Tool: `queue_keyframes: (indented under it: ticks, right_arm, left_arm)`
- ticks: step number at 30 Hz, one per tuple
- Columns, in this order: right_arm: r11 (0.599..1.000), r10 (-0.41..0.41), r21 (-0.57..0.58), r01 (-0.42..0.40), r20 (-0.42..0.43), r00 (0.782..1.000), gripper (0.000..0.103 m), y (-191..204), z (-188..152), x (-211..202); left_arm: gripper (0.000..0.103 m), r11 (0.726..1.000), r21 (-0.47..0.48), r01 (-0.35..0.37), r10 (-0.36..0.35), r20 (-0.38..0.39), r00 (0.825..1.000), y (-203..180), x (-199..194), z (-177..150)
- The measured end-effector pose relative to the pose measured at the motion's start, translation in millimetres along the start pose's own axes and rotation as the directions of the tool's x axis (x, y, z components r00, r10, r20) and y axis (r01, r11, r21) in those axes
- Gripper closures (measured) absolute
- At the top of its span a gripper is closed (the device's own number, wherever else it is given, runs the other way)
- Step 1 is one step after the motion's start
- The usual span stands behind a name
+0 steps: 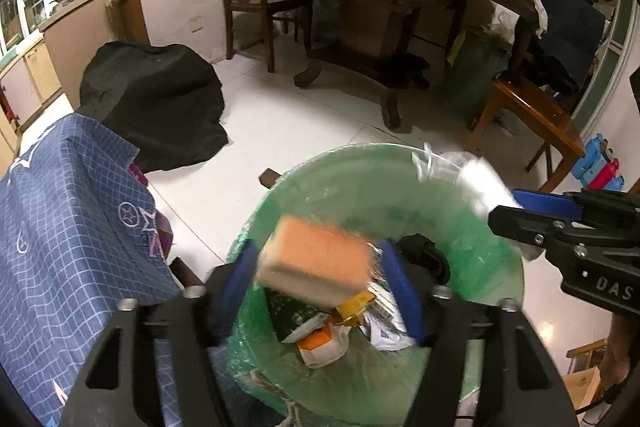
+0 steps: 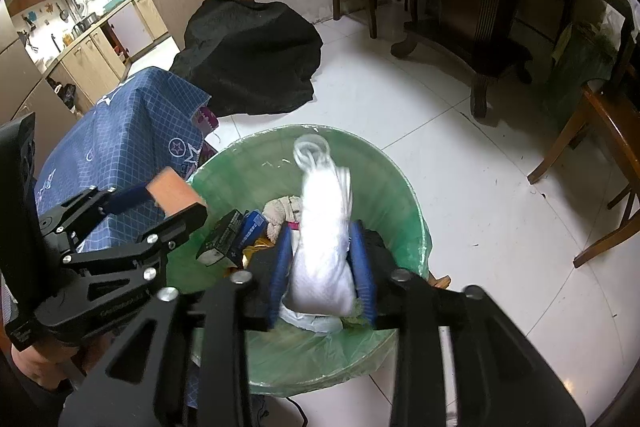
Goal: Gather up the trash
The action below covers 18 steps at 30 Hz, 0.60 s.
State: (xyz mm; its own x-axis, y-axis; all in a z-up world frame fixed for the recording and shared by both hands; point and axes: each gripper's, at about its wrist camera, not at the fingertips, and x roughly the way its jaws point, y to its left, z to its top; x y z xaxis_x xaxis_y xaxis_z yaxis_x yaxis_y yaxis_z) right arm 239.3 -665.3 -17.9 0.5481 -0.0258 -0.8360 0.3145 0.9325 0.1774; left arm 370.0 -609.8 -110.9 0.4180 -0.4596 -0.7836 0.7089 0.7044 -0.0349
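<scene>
A: Trash first: where does it all sit?

B: Everything is placed off the green-lined bin (image 1: 472, 239). A blue checked cloth (image 1: 60, 247) is draped just left of it, and wrappers and a small box (image 2: 226, 239) already lie inside. Above its mouth the left gripper (image 1: 320, 277) has an orange sponge (image 1: 316, 261) between its blue pads, though the jaws look spread wider than the sponge (blurred, so I judge it's slipping free).

A: And the other?

B: The right gripper (image 2: 324, 263) is clamped on a white plastic-wrapped bundle (image 2: 324, 227), over the bin too, its long axis pointing away along the fingers toward the far rim.

A: So what decides the drop?

B: Both items hang straight above the opening; the bin lies directly below each gripper, neither nearer.
</scene>
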Motion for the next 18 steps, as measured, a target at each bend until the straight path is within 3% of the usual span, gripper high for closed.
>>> queue_keyframes:
  ticks: [1,6,14,18]
  right_arm:
    - [1.000,-0.002,0.007,0.002,0.007,1.000,0.053,-1.5,-0.4,-0.3]
    - [1.000,-0.006,0.019,0.006,0.020,1.000,0.049,-3.1,-1.3,-2.0]
    - [1.000,-0.019,0.015,0.019,0.048,0.999,0.027,-0.4,-1.6,-5.7]
    - [0.999,-0.030,0.025,0.028,0.086,0.996,0.020,0.5,-5.1,-16.5]
  left_arm:
    - [0.029,1.000,-0.004,-0.005,0.005,0.000,1.000,-0.1,0.3,0.4]
    - [0.020,1.000,-0.014,-0.022,0.022,0.000,1.000,3.0,2.2,0.4]
    - [0.007,0.999,-0.022,-0.041,0.041,0.004,0.999,4.5,2.5,0.2]
    - [0.006,0.999,-0.028,-0.044,0.044,0.005,0.999,4.5,-2.3,-1.4]
